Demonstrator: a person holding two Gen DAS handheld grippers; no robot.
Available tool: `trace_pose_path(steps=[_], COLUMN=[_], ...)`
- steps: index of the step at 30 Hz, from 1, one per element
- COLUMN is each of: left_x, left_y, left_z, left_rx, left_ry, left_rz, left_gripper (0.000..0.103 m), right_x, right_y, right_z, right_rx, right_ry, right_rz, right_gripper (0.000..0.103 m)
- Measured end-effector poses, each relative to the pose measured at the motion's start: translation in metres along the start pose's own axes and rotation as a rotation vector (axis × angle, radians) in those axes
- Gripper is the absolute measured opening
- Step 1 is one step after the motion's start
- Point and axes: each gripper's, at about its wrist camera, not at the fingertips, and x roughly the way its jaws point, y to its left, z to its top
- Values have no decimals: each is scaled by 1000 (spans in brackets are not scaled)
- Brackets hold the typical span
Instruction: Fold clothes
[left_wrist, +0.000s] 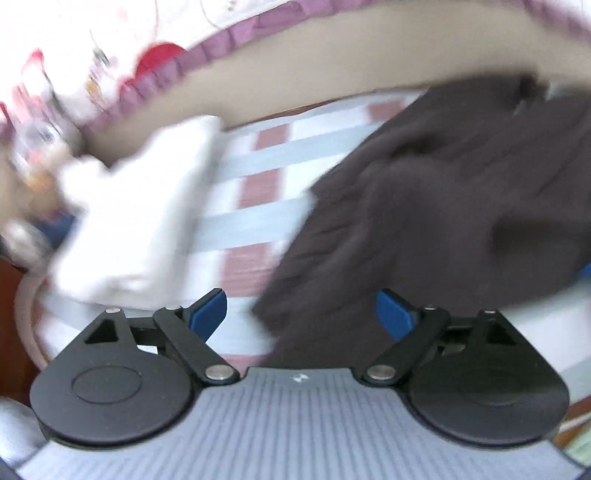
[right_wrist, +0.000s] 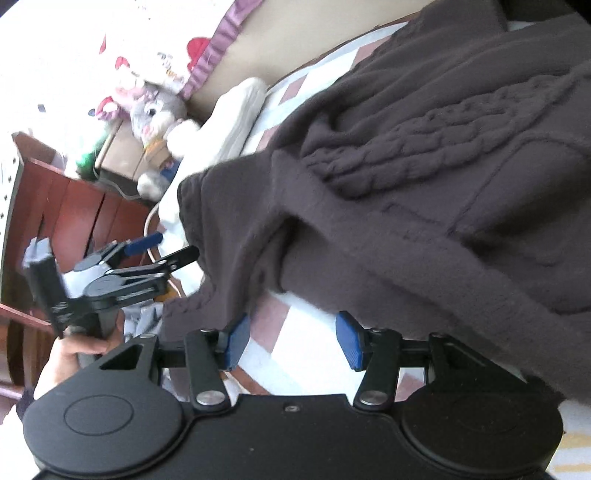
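On my left, the left gripper (left_wrist: 301, 314) stands wide open with nothing between its blue pads, hovering over the checked bedsheet (left_wrist: 258, 192); in the right wrist view I see it off to the side, held in a hand (right_wrist: 70, 354) near the bed's edge. Beyond it lies a folded white garment (left_wrist: 140, 206), near the beige headboard (left_wrist: 332, 77). The dark brown knit sweater (left_wrist: 443, 184) lies crumpled on the sheet, its nearest edge just ahead of my left jaws and trailing right.

I judge I am between grasps: the sweater is not yet laid flat, and neither tool holds it. The next move, I think, calls for finding a hem or sleeve edge and pinching it cleanly, which the bunched folds make awkward.

The right gripper (right_wrist: 293, 339) is also open, pads apart over bare sheet, the sweater (right_wrist: 424, 166) heaped just beyond and to its right. The knit is thick, cable-patterned on one panel, soft and floppy.
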Motion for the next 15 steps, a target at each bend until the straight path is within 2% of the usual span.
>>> trace_pose_path(steps=[5, 10, 12, 15], left_x=[27, 58, 63, 71], left_y=[29, 52, 66, 79], left_z=[-24, -41, -51, -66], left_rx=[-128, -187, -271, -410], left_ry=[126, 209, 237, 342], left_rz=[-89, -20, -47, -104], left_gripper=[89, 90, 91, 95], right_x=[-1, -2, 3, 40], right_y=[0, 9, 17, 47], right_z=[-3, -4, -3, 8], right_rx=[-2, -31, -26, -44], right_ry=[10, -10, -8, 76], right_rz=[-9, 19, 36, 47], right_gripper=[57, 58, 59, 59])
